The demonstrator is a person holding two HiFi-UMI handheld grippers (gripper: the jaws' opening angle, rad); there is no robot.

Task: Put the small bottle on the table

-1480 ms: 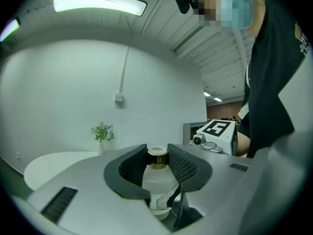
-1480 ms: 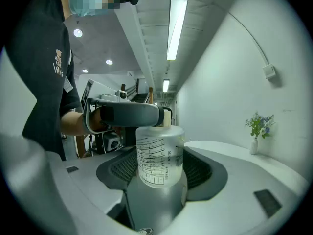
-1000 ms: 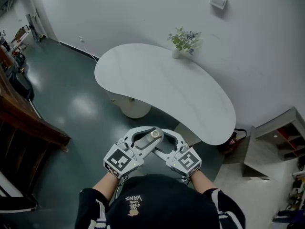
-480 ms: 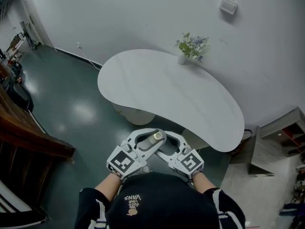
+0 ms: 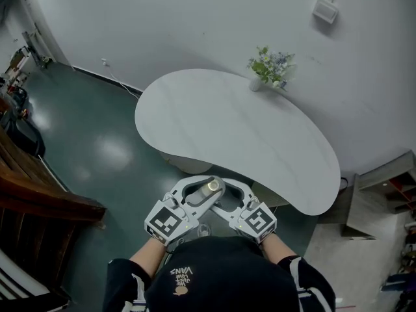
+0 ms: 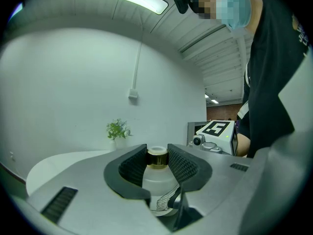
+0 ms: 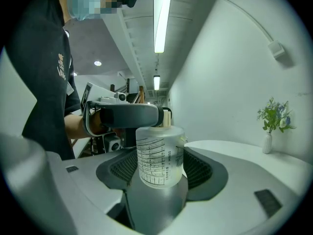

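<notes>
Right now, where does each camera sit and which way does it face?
Head view: on the head, facing steeply down at the table; left gripper, right gripper and forearms show.
Left gripper view: on that gripper, along its fingers toward the plant; torso shows.
Right gripper view: likewise, toward the person's arm.
All share the small bottle.

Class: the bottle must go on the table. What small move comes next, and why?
Probably carry the bottle forward until it is over the table. The left gripper is shut on it near the cap, and in the head view it hangs above the floor, short of the table's near edge; lowering now would likely miss.
</notes>
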